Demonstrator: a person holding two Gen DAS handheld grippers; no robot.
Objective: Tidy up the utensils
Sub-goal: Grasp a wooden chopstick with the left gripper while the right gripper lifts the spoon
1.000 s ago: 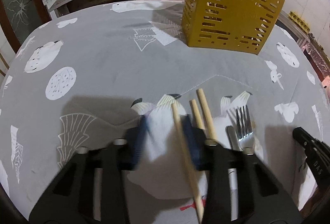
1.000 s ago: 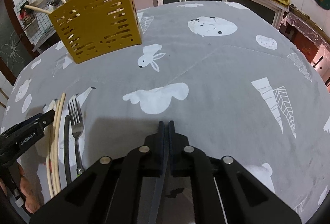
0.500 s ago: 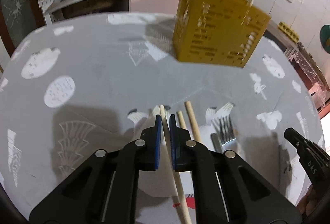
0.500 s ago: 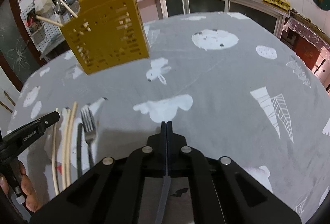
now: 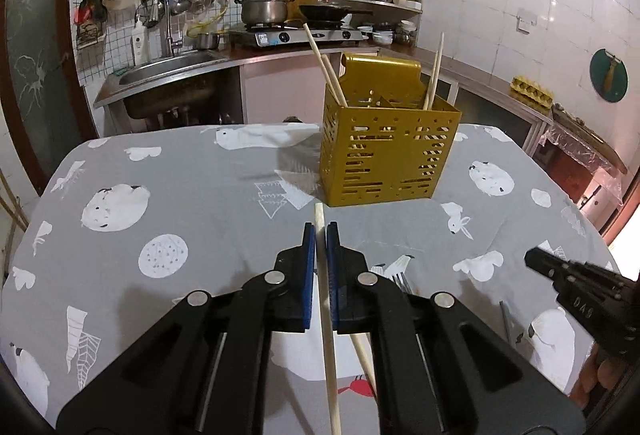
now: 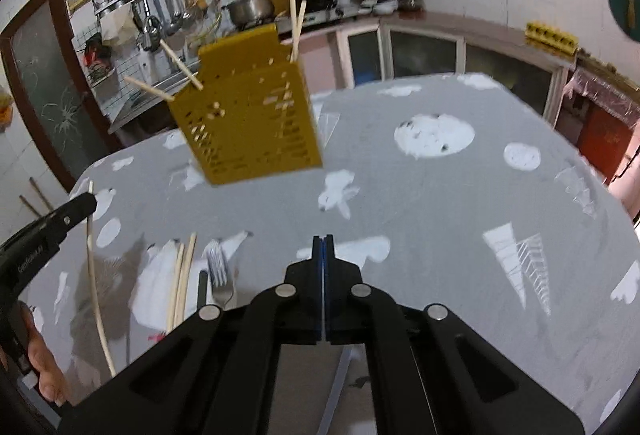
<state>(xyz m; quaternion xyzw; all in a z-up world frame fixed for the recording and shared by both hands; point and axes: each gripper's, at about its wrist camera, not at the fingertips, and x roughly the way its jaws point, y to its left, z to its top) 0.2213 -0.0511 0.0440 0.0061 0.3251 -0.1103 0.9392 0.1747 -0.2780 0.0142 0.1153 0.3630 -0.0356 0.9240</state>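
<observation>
My left gripper [image 5: 320, 231] has its blue pads pinched on a single chopstick [image 5: 326, 315], which runs back between the jaws and pokes out a little past the tips. From the right wrist view that same chopstick [image 6: 96, 299] hangs clear of the tablecloth [image 6: 420, 203], its tip level with the left gripper [image 6: 86, 201].

The yellow utensil holder [image 5: 386, 159] stands upright on the tablecloth [image 5: 192, 195], straight ahead of the held chopstick and apart from it. Several chopsticks already lean out of its top.

On the near side of the holder, two more chopsticks [image 6: 182, 275] lie side by side on the cloth, with a fork [image 6: 219, 271] just beside them, tines pointing toward the holder. A dark-handled utensil [image 6: 202, 295] lies between them; I cannot tell what it is.

My right gripper [image 6: 322, 239] is fully closed, pads touching; whether the thin strip below the pads is caught between them I cannot tell. It sits well to the right of the holder.
</observation>
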